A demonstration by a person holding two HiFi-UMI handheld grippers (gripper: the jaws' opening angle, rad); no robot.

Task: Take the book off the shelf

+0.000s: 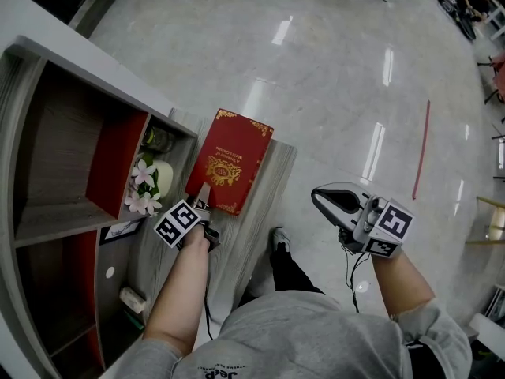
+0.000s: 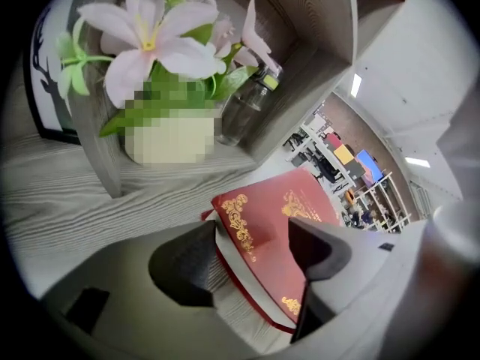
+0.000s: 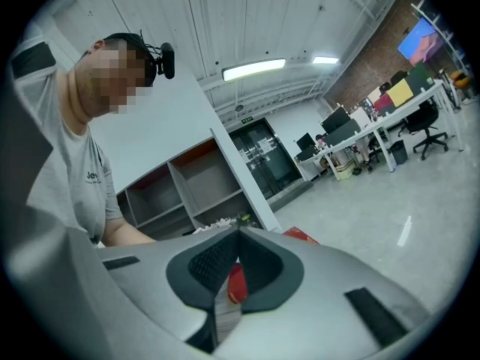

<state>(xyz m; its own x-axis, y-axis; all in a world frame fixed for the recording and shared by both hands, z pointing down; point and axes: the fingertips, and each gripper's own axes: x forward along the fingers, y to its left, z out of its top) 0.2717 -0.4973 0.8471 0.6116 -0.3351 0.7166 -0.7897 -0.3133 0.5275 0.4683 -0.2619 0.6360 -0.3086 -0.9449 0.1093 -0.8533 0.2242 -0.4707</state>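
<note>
A red book (image 1: 229, 160) with gold ornament lies flat on the grey wooden top of the low shelf unit (image 1: 264, 204). My left gripper (image 1: 203, 202) is at the book's near edge. In the left gripper view its jaws (image 2: 251, 257) straddle a corner of the book (image 2: 281, 227): one pad is beside the page edges and the other is over the cover, with a gap between them, so the gripper is open. My right gripper (image 1: 317, 197) hangs over the floor to the right, shut and empty (image 3: 236, 236). A strip of the book (image 3: 303, 236) shows beyond it.
A pot of pink-white flowers (image 1: 148, 186) and a small bottle (image 1: 158, 139) stand in the cubby left of the book. A framed picture (image 2: 45, 73) leans beside them. Open shelf compartments with red panels (image 1: 114, 164) lie further left. Glossy floor (image 1: 355, 93) is to the right.
</note>
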